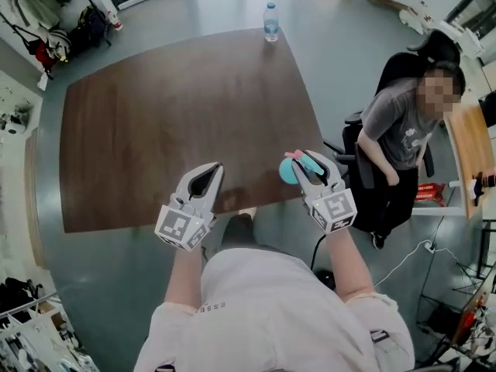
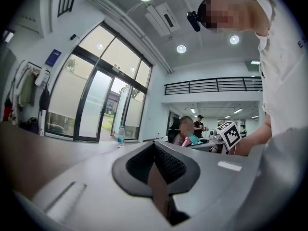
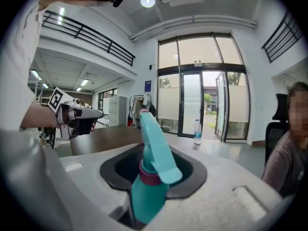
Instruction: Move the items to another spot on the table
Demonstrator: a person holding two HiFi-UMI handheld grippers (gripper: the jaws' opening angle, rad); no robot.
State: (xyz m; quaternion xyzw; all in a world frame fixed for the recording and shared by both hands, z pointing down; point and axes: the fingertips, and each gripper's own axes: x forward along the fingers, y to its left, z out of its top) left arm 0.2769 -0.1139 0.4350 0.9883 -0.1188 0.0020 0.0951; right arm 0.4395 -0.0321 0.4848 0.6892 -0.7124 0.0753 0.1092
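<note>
A teal spray bottle (image 1: 291,168) with a pink collar is clamped between the jaws of my right gripper (image 1: 302,165), over the near right edge of the brown table (image 1: 170,107). In the right gripper view the bottle (image 3: 153,174) stands up between the pads, its trigger head pointing away from me. My left gripper (image 1: 208,175) hovers over the table's near edge to the left, its jaws together with nothing in them (image 2: 156,174). A clear water bottle (image 1: 270,22) stands upright at the table's far edge.
A person (image 1: 403,130) sits in a black chair just past the table's right side. Cables and a power strip (image 1: 426,246) lie on the floor beyond. Bags and clothes (image 1: 85,25) sit at the far left of the room.
</note>
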